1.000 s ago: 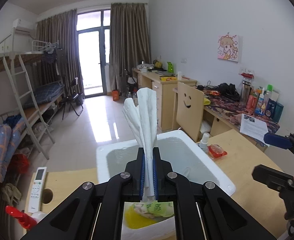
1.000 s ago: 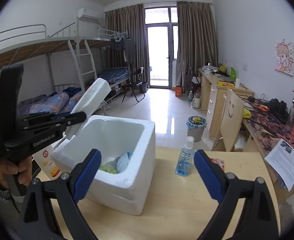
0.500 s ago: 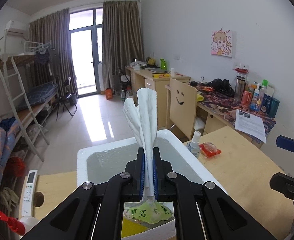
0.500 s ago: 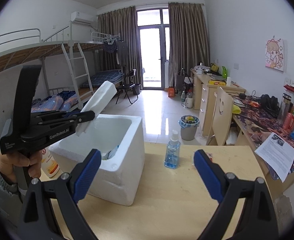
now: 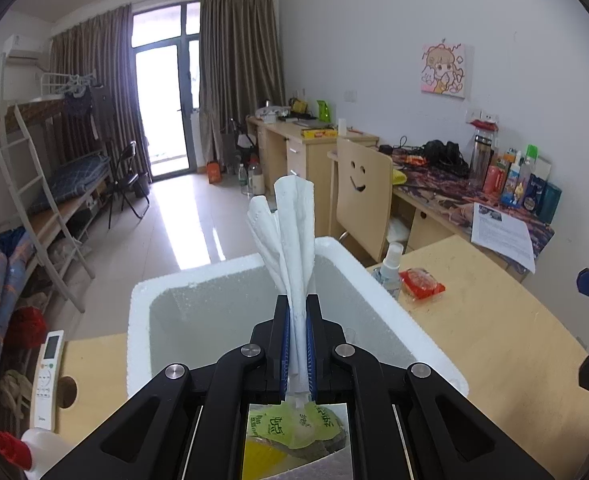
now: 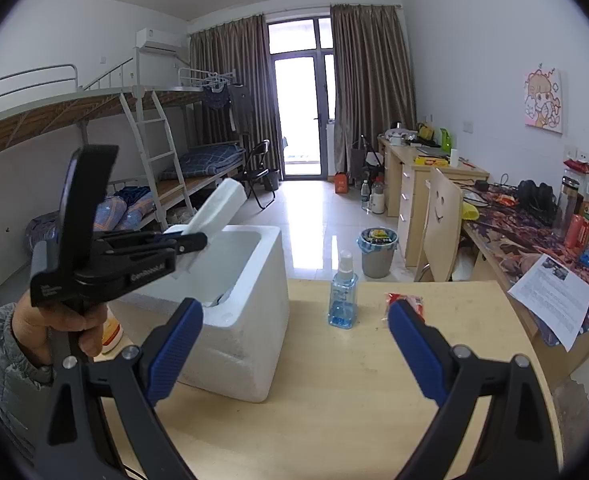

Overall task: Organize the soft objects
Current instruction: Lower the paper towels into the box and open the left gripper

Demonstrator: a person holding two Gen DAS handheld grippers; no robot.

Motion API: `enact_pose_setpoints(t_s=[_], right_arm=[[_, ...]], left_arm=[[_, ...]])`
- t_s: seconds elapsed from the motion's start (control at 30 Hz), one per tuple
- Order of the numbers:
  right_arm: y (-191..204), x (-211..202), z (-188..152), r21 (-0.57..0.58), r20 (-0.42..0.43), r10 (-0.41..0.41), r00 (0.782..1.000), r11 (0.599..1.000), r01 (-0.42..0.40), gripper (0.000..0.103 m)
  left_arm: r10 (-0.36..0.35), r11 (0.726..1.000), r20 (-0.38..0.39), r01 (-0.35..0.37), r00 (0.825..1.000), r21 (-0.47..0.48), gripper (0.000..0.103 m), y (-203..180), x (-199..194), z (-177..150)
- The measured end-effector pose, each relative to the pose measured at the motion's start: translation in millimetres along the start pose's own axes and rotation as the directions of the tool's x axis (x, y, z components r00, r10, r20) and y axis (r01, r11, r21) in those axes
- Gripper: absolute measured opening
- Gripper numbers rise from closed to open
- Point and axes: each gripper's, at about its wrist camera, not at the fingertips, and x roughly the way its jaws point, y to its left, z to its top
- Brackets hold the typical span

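My left gripper (image 5: 297, 312) is shut on a white folded tissue (image 5: 290, 232) that sticks up from its jaws above the open white foam box (image 5: 142, 300). In the right wrist view the left gripper (image 6: 192, 240) holds the tissue (image 6: 218, 208) over the box (image 6: 254, 312). Soft coloured items lie inside the box (image 6: 224, 298). My right gripper (image 6: 294, 344) is open and empty, above the wooden table (image 6: 334, 400) to the right of the box.
A blue spray bottle (image 6: 343, 292) and a red snack packet (image 6: 406, 304) stand on the table right of the box. A remote control (image 5: 48, 372) and a red-capped bottle (image 5: 22, 448) lie left of it. A smiley-face chair (image 6: 440, 224) stands behind.
The left gripper has drawn back and lifted with the tissue, so more of the box shows. The right gripper has pulled back to the right, away from the box.
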Motion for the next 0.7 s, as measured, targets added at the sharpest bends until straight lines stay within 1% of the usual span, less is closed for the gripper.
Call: enact_pose_setpoints(t_s=[0.37,0.5,0.53,0.57,0.6,0.63,0.67,0.7], right_arm=[[3.3,2.2,-3.1,0.005,-0.009,0.019,1.000,1.000,-0.019,0.096],[7.9,1.1,-3.3,0.007,-0.006,0.026,1.000,1.000,-0.026,0.096],[8.2,0.8,-3.5,0.006,-0.005,0.026,1.000,1.000,-0.026,0.096],[8.5,0.7,-3.6,0.005,-0.005,0.026,1.000,1.000,-0.026,0.096],[8.5,0.6,-3.6,0.006,-0.005,0.026,1.000,1.000,-0.026,0.096],[8.9,0.6,-3.8,0.007,-0.005,0.026,1.000,1.000,-0.026,0.096],[8.5,1.1,-3.3,0.009,-0.005,0.024,1.000,1.000,-0.024,0.096],[8.7,0.9,-3.4,0.011,-0.006,0.023,1.000,1.000,-0.023,0.096]], left_arm=[[-0.005,1.000,-0.027,0.005,1.000,0.004,0.007,0.3,5.2,-3.8],[0.012,1.000,-0.030,-0.012,0.999,0.000,0.010,4.5,5.2,-5.8],[0.014,1.000,-0.030,-0.014,0.999,-0.001,0.014,5.5,5.1,-5.8],[0.019,1.000,-0.030,-0.020,0.999,-0.004,0.023,6.7,4.9,-5.8],[0.026,1.000,-0.028,-0.026,0.999,-0.007,0.031,7.0,4.6,-6.3],[0.032,0.999,-0.026,-0.032,0.999,-0.010,0.047,7.4,3.8,-6.5],[0.040,0.999,-0.021,-0.040,0.999,-0.017,0.060,7.5,2.4,-6.8],[0.044,0.999,-0.015,-0.044,0.999,-0.023,0.065,7.8,1.4,-6.4]])
